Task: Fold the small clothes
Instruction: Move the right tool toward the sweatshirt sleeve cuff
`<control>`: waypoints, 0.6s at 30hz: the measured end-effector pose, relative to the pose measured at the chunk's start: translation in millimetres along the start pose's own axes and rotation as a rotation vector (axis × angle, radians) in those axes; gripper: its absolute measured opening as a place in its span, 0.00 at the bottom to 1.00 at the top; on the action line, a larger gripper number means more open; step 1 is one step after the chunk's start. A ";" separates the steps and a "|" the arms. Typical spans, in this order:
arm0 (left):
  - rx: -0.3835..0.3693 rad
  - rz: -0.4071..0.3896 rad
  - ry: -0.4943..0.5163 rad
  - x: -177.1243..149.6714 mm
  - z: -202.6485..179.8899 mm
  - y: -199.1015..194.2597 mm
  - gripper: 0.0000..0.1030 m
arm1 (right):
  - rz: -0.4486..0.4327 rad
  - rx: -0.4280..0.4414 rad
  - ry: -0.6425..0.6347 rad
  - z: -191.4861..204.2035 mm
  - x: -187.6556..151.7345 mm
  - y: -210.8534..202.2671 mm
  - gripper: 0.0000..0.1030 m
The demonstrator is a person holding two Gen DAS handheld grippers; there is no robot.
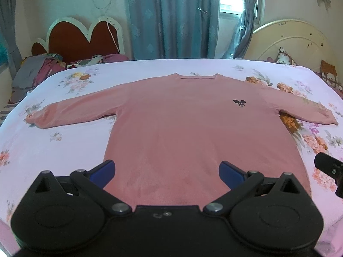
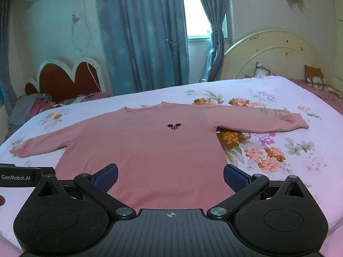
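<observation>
A pink long-sleeved top lies flat and face up on the bed, both sleeves spread out, collar at the far side, with a small black emblem on the chest. It also shows in the right wrist view. My left gripper is open and empty, hovering above the hem. My right gripper is open and empty, above the hem's right part. The right gripper's body shows at the right edge of the left wrist view; the left gripper's body shows at the left edge of the right wrist view.
The bed has a white floral sheet. A cream headboard with pillows stands at the right. A second bed with a red headboard and piled clothes lies far left. Blue curtains hang behind.
</observation>
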State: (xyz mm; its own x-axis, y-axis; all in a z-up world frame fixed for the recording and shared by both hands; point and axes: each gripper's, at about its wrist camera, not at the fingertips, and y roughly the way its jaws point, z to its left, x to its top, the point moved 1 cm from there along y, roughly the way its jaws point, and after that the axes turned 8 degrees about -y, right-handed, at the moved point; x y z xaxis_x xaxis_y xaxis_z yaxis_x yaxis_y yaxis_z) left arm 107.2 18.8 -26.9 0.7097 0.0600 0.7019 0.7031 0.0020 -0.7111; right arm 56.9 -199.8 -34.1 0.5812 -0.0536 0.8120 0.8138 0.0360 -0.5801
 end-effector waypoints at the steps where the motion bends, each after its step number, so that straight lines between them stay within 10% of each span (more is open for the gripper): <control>1: -0.004 0.003 0.002 2.8 1.0 4.5 1.00 | 0.001 -0.004 0.006 0.6 1.5 4.6 1.00; 18: -0.089 -0.011 0.052 60.6 20.9 81.0 1.00 | -0.016 -0.175 0.127 1.8 37.7 63.3 1.00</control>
State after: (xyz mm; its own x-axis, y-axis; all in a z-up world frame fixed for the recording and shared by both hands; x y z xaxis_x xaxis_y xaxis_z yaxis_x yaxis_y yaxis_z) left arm 206.3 43.5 -42.8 0.7018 0.0082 0.7123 0.7102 -0.0867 -0.6987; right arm 130.4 -197.8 -40.1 0.5545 -0.1787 0.8128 0.8036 -0.1389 -0.5788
